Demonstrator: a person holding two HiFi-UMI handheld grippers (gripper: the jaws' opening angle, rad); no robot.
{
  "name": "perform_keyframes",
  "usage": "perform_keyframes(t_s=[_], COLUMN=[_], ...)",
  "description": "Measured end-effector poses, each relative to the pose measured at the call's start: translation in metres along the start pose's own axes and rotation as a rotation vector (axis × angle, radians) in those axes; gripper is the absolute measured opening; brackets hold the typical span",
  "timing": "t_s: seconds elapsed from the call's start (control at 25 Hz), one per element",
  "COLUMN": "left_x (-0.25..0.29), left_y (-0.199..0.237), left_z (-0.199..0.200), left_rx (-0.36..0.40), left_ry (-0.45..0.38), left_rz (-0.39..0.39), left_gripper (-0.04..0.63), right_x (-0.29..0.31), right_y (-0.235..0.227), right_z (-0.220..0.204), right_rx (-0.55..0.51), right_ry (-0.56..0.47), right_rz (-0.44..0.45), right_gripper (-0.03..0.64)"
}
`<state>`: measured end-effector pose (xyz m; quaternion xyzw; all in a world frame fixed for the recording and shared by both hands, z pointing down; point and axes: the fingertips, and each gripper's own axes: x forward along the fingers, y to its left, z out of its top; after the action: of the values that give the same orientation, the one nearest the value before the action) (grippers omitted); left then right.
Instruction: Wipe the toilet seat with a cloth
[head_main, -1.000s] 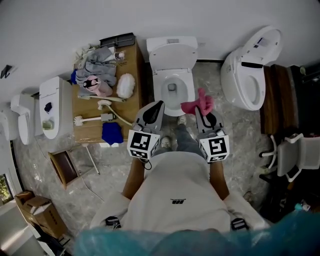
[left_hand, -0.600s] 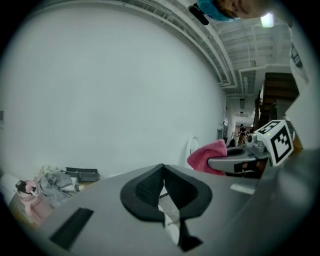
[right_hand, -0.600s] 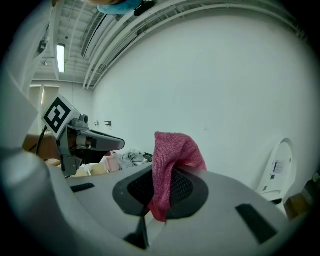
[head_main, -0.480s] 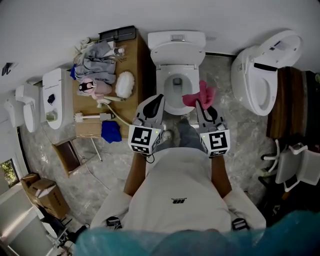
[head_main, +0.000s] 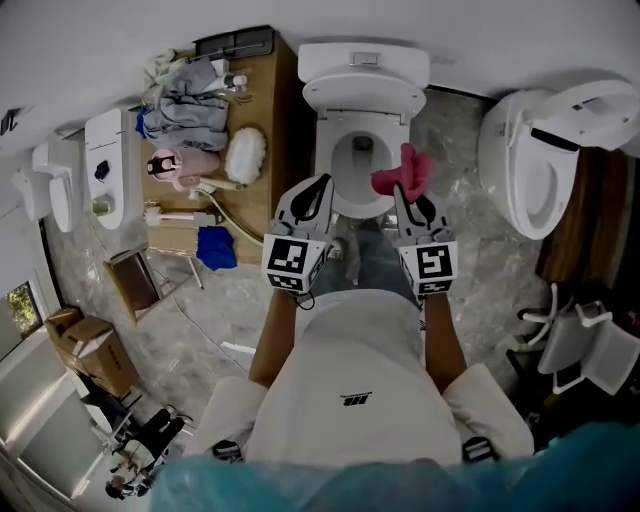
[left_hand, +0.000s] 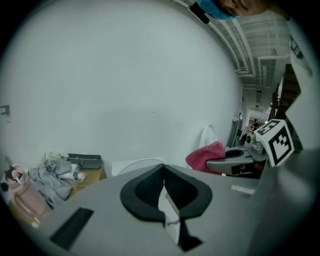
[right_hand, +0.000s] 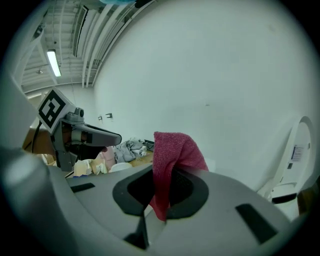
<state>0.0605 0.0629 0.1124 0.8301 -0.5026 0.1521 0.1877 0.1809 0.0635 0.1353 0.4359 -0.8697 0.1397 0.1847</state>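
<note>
Right gripper (right_hand: 159, 196) is clamped on the crimson terry cloth (head_main: 404, 172): jaws pinch its lower fold, the rest sticks up past the tips. From the head view we see the cloth over the right front edge of the white oval toilet seat (head_main: 333, 165); we can't tell if it touches. Left gripper (left_hand: 163, 170) has its jaws pressed together with nothing between them, and sits over the seat's left front edge. White toilet lid (head_main: 365, 95) is up. Brown wooden surface (head_main: 280, 110) stands just left of the toilet, with crumpled grey rags (head_main: 195, 100) at its far edge.
</note>
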Motion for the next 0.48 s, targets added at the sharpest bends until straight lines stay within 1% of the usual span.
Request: perform_keyframes(t_s=[0.2, 0.36, 0.48], left_x=[0.028, 0.04, 0.045], left_y=[0.005, 0.009, 0.016], left_z=[-0.019, -0.04, -0.055], left_rx=[-0.025, -0.051, -0.079], left_ry=[0.034, 0.055, 0.065], left_rz=[0.012, 0.003, 0.004], left_gripper=[0.012, 0.012, 0.011], right_x=[0.028, 0.048, 0.061], right_y=[-0.01, -0.017, -0.013], right_z=[-0.017, -0.033, -0.043], right_rx=[-0.006, -0.003, -0.005], right_ry=[0.043, 0.076, 0.089], right_rz=[0.052, 0.056, 0.068], right_gripper=[0.02, 0.02, 0.02])
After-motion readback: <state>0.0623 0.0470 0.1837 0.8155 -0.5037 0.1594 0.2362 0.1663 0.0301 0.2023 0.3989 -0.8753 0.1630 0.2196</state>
